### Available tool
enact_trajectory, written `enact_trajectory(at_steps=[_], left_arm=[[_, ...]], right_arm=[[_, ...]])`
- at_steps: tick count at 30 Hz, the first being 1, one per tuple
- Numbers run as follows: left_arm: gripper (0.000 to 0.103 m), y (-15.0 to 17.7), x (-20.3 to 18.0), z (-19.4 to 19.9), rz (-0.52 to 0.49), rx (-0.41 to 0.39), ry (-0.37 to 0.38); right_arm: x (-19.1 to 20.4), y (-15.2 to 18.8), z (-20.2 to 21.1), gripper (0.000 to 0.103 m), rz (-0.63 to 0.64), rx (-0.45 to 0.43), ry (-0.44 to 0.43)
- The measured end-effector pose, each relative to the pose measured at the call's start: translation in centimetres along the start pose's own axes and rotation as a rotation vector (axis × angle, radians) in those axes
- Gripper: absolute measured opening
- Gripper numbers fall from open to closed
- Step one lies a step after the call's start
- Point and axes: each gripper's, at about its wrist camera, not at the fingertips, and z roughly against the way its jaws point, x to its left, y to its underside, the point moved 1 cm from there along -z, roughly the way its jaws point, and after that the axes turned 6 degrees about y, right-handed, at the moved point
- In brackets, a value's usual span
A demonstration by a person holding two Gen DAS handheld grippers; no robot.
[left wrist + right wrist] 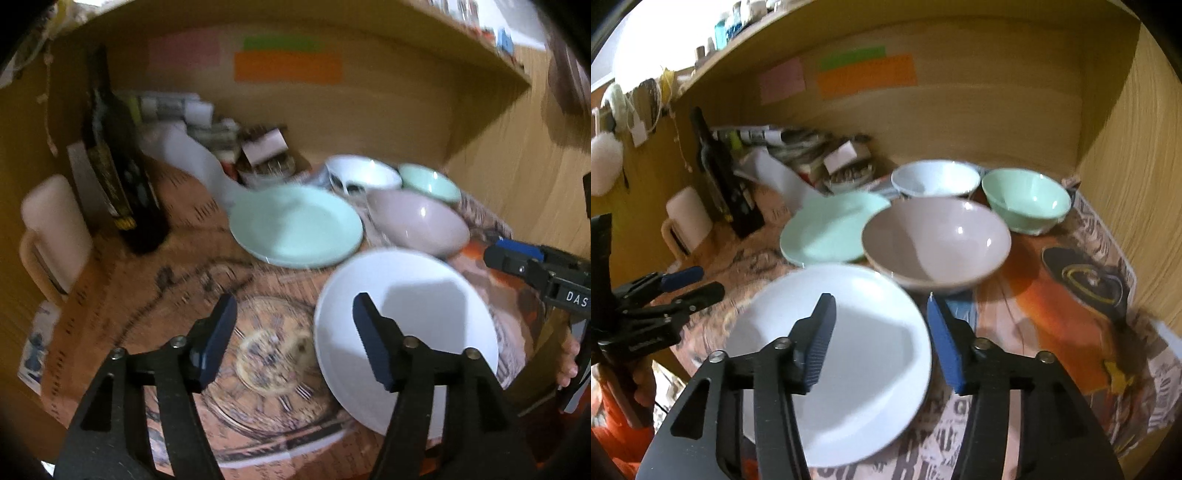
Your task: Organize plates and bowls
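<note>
White and glossy, the round plate lies flat on the bench near its front edge, on a printed paper covering with a clock-face pattern; being round, it has no long axis to speak of

Left to right: the left gripper angles downward above the clock print, its dark ribbed fingers spread wide with nothing between them, the right one hanging over the plate's left rim without pressing it. The right gripper tilts down likewise, jaws parted, one finger over the plate's middle and the other just past its right rim, pads clear of it. A hand shows at the edge of each view, gripping the other tool's handle.

Behind the white plate sits a pale mint plate, also flat. To its right a mauve bowl, smooth and wide-mouthed, stands upright, just beside both plates. Further back are a white bowl and a mint-green bowl, both mouth up. A dark bottle and a cream mug stand at the far left against the wooden wall
</note>
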Motion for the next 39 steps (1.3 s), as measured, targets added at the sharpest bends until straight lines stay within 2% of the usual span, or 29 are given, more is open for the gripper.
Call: enact_trajectory(at_steps=[6, 8, 14, 24, 31, 39], left_arm=[[0.083, -2.6, 1.7, 2.4, 0.020, -0.112, -0.031], [0.085, -3.4, 2.4, 2.9, 0.021, -0.144, -0.045], [0.091, -5.6, 4.0, 2.1, 0.021, -0.160, -0.064], [0.091, -8.0, 7.0, -4.1, 0.059, -0.037, -0.049], [0.091, -8.2, 9.0, -9.1, 0.111, 0.087, -0.008], [0.091, -8.0, 9.4, -13.0, 0.095, 0.175, 0.010]], right_arm=[[0.0, -2.8, 0.4, 0.052, -0.021, -0.058, -0.017], [0.1, -3.8, 0.3, 0.052, -0.024, -0.075, -0.018], [0.5, -6.4, -1.2, 0.053, -0.017, -0.088, -0.007], [1.6, -9.9, -6.7, 0.053, 0.018, -0.009, -0.017], [1.4, -11.2, -12.2, 0.052, 0.044, 0.122, -0.040], [1.6, -12.3, -17.8, 0.052, 0.087, 0.283, -0.063]])
